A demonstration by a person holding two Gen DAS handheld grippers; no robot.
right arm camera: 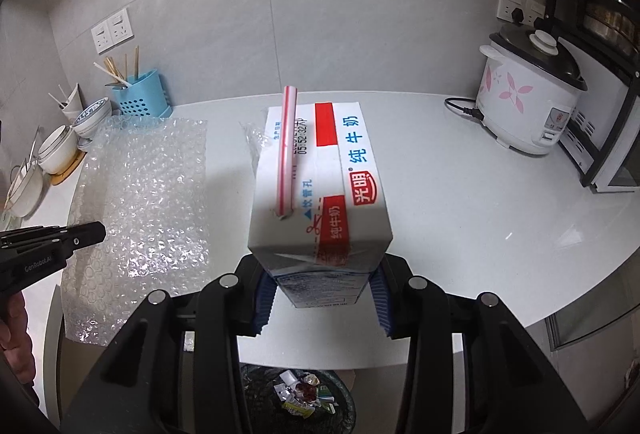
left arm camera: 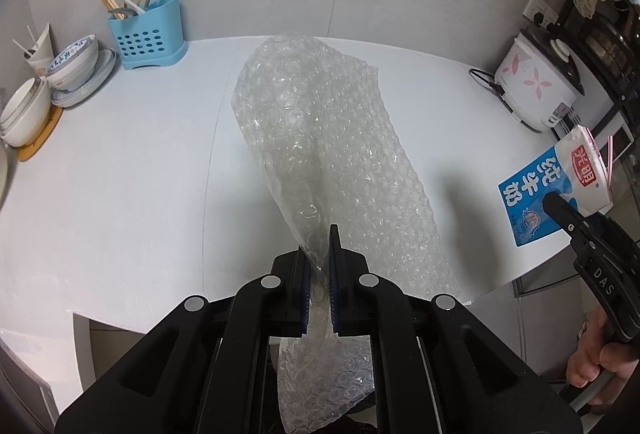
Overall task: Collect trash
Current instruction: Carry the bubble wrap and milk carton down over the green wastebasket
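The left tongs (left arm camera: 319,266) are pinched nearly shut on a clear sheet of bubble wrap (left arm camera: 320,138). The sheet stands up from between the blue pads and drapes forward above the white tabletop (left arm camera: 120,162), with its tail hanging below the tongs. The right tongs (right arm camera: 320,298) clamp a white-and-blue milk carton (right arm camera: 320,186) by its lower sides, a red-striped straw (right arm camera: 286,150) sticking from its top. Below the right tongs, past the tabletop's edge, a dark bin holding wrappers (right arm camera: 300,390) sits on the floor.
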